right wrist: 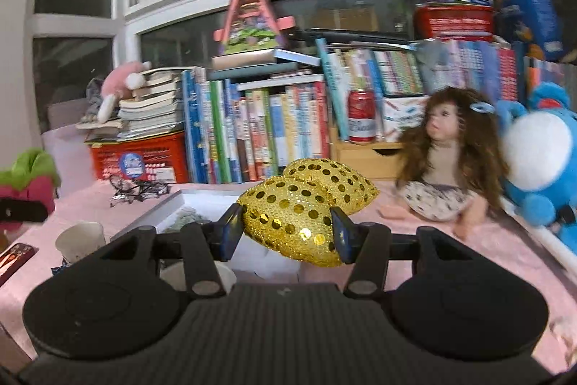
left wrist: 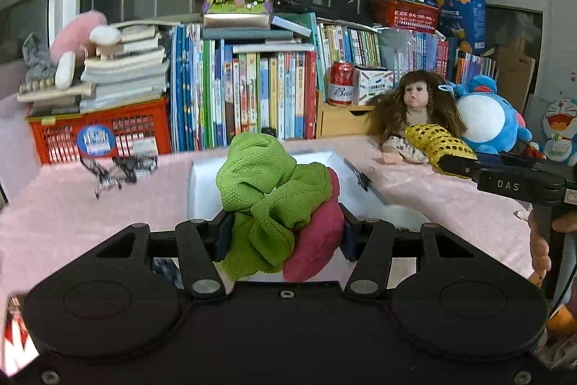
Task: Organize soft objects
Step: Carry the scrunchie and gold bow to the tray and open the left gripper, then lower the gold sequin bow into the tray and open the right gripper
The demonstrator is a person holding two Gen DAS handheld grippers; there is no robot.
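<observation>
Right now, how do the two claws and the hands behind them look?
Both are matte black. The left claw has two round housings, silver pivot screws and dark blue pads. The right claw is alike, with a ribbed top. In the left view its side reads "DAS" in pale letters, and a bare hand shows, no sleeve visible.

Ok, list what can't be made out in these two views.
- White box contents: left wrist view, hidden behind the green-and-red soft toy held in the left gripper.
- Same box: right wrist view, partly covered by the gold sequined heart in the right gripper; what lies inside is blurred.
- Doll and blue plush: right wrist view, motion-blurred.
- Book titles: too small.
</observation>
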